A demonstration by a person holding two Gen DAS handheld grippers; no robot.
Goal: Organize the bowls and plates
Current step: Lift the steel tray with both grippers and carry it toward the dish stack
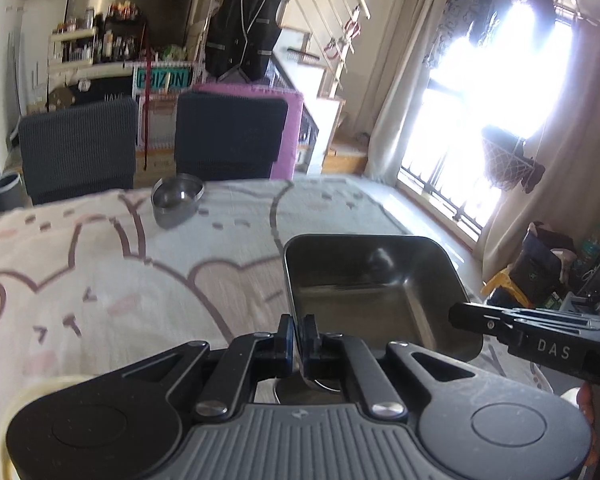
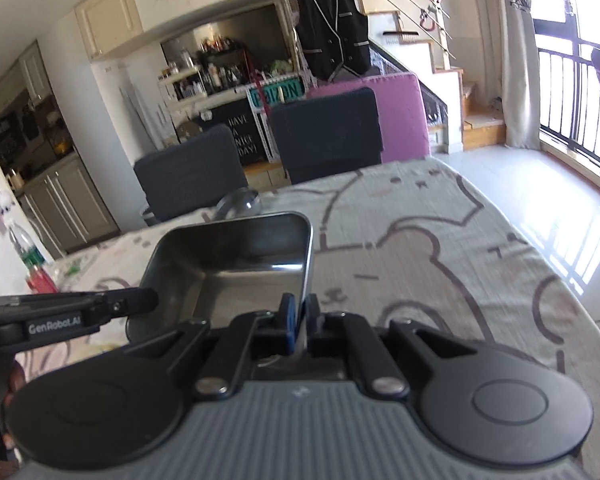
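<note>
Both pairs of jaws pinch the rim of one rectangular steel tray (image 1: 380,280): left gripper (image 1: 299,334) on its left wall, right gripper (image 2: 299,320) on its right wall. It hangs empty above the table (image 1: 100,280). Farther back stands an empty round steel bowl (image 1: 177,200).

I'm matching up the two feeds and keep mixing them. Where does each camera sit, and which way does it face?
Left wrist: on the left gripper, facing over the square steel tray toward the round bowl; right gripper enters from the right.
Right wrist: on the right gripper, clamping the same tray's other rim; left gripper enters from the left.
Shared: tray, bowl, tablecloth.
</note>
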